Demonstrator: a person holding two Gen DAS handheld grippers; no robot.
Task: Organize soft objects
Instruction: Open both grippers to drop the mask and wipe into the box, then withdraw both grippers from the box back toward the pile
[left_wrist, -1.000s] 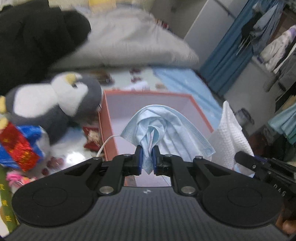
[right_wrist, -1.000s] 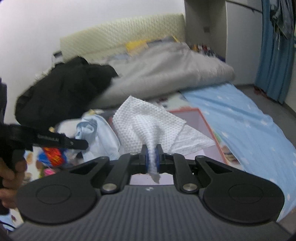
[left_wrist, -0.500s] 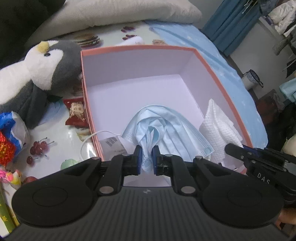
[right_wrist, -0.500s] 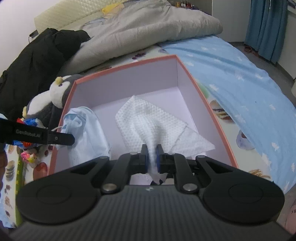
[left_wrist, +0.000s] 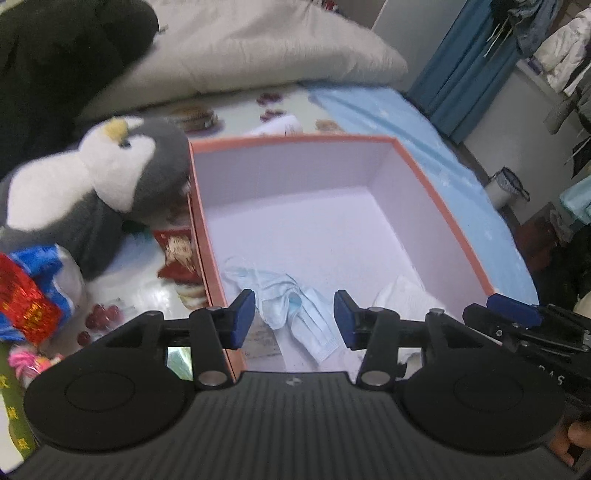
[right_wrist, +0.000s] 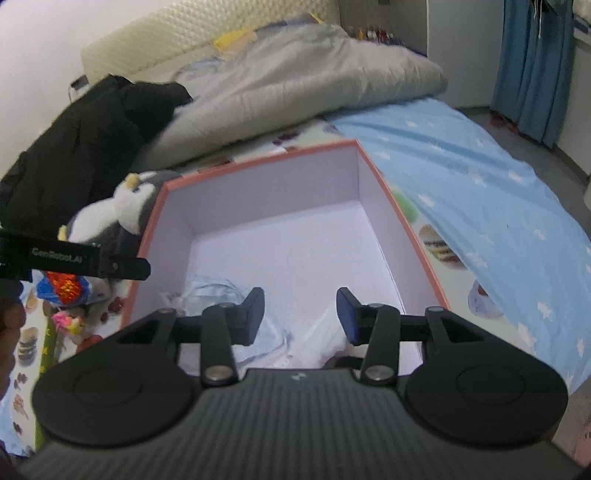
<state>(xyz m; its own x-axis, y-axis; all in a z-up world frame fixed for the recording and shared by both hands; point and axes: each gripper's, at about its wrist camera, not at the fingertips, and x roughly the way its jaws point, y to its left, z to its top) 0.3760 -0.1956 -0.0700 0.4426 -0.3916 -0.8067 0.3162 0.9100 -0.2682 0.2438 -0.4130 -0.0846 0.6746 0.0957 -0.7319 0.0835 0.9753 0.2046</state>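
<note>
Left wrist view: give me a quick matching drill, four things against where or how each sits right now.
Things:
1. face mask
2. white cloth
3. plush penguin
4. left hand-held gripper

States:
a. outside the box, against its left wall
b. open, holding nothing
c. on the box floor, near-left corner
d. on the box floor, near-right corner

Pairs: 1-c, 2-d, 3-a, 4-b

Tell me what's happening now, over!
Left hand-held gripper open, right hand-held gripper open, both empty. Face mask and white cloth lying in the box. Penguin toy outside, beside it. Nothing blocking.
</note>
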